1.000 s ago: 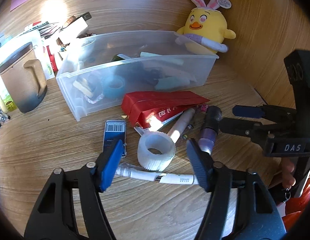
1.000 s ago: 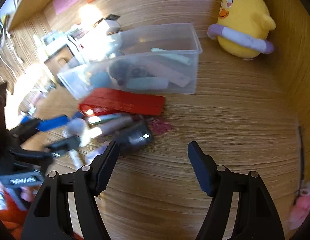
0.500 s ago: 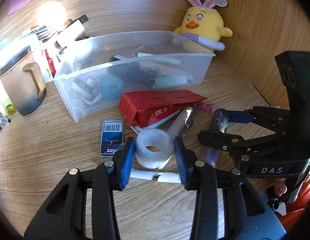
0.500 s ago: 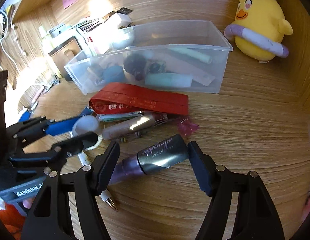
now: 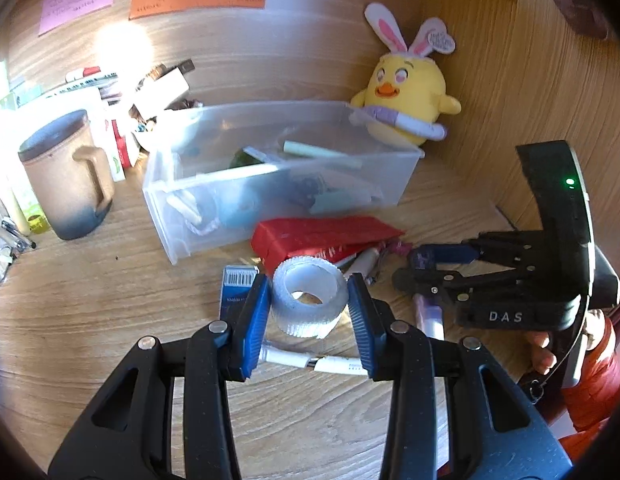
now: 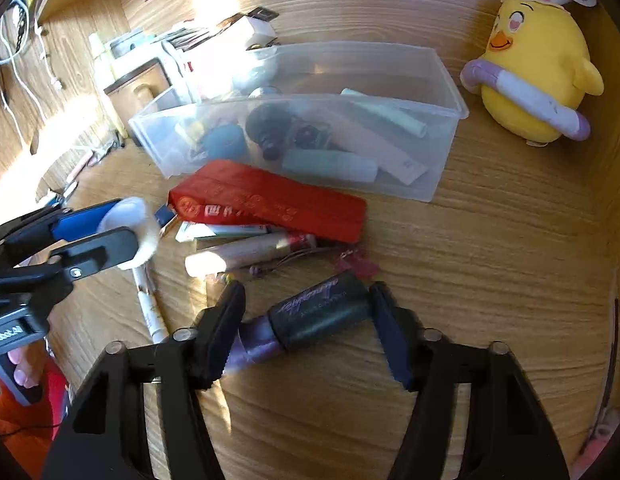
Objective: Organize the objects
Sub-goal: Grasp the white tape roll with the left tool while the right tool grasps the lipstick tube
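Step in hand: pick-up, both hands at once, w/ the clear plastic bin [image 5: 393, 176] as likely destination.

Left gripper [image 5: 308, 312]: jaws closed on the white translucent tape roll [image 5: 308, 300], blue pads pressing both sides. Roll looks just clear of the wooden desk [image 5: 110, 300], above a white pen [image 5: 310, 360] lying flat.

Right gripper [image 6: 310, 320]: jaws have just been closing around the dark-capped purple cosmetic tube [image 6: 310, 318], which lies between them on the desk. Right pad touches the cap end; left pad sits at the purple end. Firm grip not confirmed; treat as not yet clamped.

Bin sits behind a red flat packet [image 6: 270, 200], already part-filled; yellow plush chick [image 6: 537, 60] stands beside it.

Next move, est.: finish clamp on tube, lift both items, carry over the red packet, release inside bin. Req. enough height to clear the bin's near wall; tube held lengthwise may pivot.
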`<move>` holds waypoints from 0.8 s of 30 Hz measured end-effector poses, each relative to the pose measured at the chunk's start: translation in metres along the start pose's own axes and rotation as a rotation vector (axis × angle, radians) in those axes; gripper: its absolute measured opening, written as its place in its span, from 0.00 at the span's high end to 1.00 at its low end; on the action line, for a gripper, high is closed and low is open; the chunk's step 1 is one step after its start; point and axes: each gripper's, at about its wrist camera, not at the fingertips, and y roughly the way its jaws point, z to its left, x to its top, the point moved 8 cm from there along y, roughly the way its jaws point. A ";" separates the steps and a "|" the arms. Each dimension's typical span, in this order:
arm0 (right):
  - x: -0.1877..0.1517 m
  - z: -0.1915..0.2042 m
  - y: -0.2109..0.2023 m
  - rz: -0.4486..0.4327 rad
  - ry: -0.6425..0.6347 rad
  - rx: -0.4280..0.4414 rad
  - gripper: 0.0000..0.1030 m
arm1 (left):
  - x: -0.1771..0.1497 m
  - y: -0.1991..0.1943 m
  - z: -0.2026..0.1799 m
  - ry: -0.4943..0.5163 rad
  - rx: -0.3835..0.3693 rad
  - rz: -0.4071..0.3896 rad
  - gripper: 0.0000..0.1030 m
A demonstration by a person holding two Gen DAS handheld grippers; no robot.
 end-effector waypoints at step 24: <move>-0.006 -0.004 -0.009 -0.004 0.013 -0.039 0.57 | 0.041 -0.003 0.006 -0.003 0.029 -0.078 0.62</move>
